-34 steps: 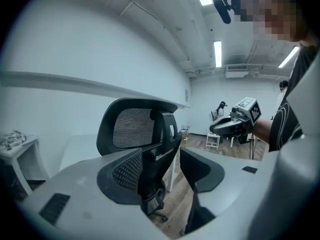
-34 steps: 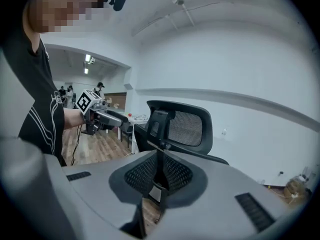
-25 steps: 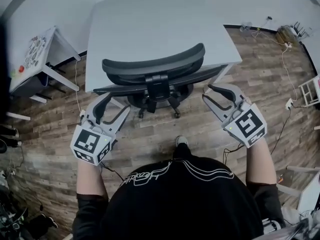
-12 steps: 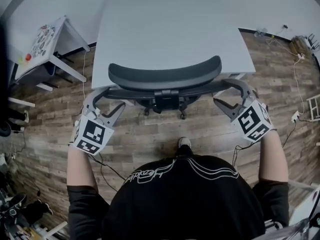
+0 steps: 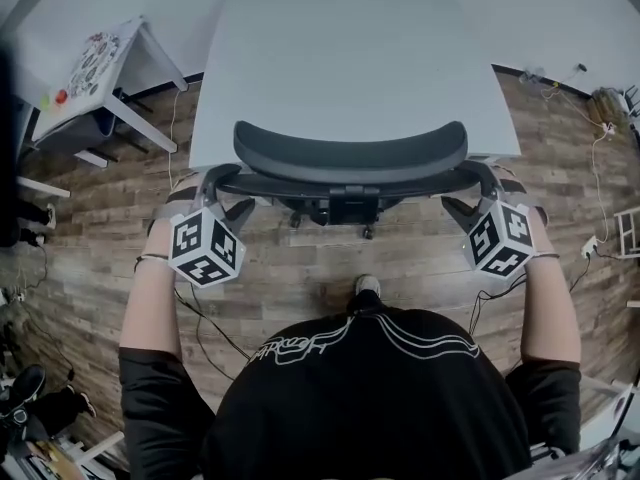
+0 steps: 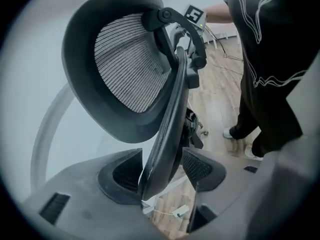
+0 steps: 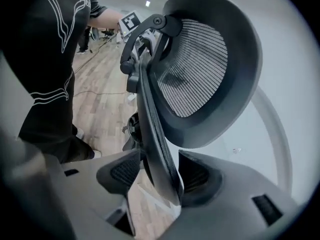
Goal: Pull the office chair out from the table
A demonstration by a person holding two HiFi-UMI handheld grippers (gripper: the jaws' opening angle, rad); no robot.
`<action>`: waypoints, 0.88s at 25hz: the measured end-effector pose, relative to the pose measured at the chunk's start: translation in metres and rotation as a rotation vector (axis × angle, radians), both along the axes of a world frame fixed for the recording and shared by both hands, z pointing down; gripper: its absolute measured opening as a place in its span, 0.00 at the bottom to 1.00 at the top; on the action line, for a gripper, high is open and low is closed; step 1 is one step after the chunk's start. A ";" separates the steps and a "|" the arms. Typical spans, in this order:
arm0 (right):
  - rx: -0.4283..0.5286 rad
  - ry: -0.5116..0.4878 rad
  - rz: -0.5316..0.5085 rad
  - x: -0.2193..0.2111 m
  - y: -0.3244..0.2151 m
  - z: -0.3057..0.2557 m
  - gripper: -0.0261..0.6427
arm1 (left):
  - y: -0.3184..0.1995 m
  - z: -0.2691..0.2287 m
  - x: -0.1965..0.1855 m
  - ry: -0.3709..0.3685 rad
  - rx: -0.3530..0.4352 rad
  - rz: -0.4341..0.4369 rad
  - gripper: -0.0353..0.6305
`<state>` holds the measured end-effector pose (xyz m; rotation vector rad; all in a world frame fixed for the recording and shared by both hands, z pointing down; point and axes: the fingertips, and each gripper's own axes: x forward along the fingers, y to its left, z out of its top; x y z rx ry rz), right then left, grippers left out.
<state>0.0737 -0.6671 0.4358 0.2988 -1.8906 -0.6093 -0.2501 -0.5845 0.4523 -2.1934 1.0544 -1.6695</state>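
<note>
The black office chair stands tucked against the white table [image 5: 340, 58], its mesh headrest [image 5: 350, 153] nearest me. My left gripper [image 5: 222, 190] is at the left edge of the backrest and my right gripper [image 5: 472, 186] at the right edge. In the left gripper view, the backrest's thin rim [image 6: 170, 124] runs between the jaws of the left gripper [image 6: 160, 171], which is open with a gap on one side. In the right gripper view, the rim [image 7: 152, 134] likewise lies between the jaws of the right gripper [image 7: 152, 171], which have just been opening and stand open.
A small white side table [image 5: 100, 68] stands at the far left. Cables [image 5: 190, 313] trail over the wood floor, with more wires at the far right wall [image 5: 590, 93]. My shoe [image 5: 367, 285] is just behind the chair's wheeled base [image 5: 330, 213].
Both grippers have moved in from behind the chair to the two edges of the backrest and rolled over. The right jaws have spread wider. The backrest rim now sits between each pair.
</note>
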 end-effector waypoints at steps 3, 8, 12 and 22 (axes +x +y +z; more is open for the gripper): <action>0.033 0.076 -0.020 0.002 -0.003 0.005 0.38 | -0.002 0.002 -0.005 -0.119 0.019 0.025 0.34; 0.039 0.163 -0.022 0.007 -0.003 0.009 0.32 | 0.000 0.008 -0.003 -0.193 0.010 0.061 0.31; 0.035 0.204 -0.012 0.006 0.008 0.013 0.31 | 0.012 0.013 -0.004 -0.229 -0.001 0.067 0.30; 0.048 0.220 0.080 0.005 0.009 0.018 0.32 | 0.013 0.018 -0.006 -0.210 -0.036 0.038 0.30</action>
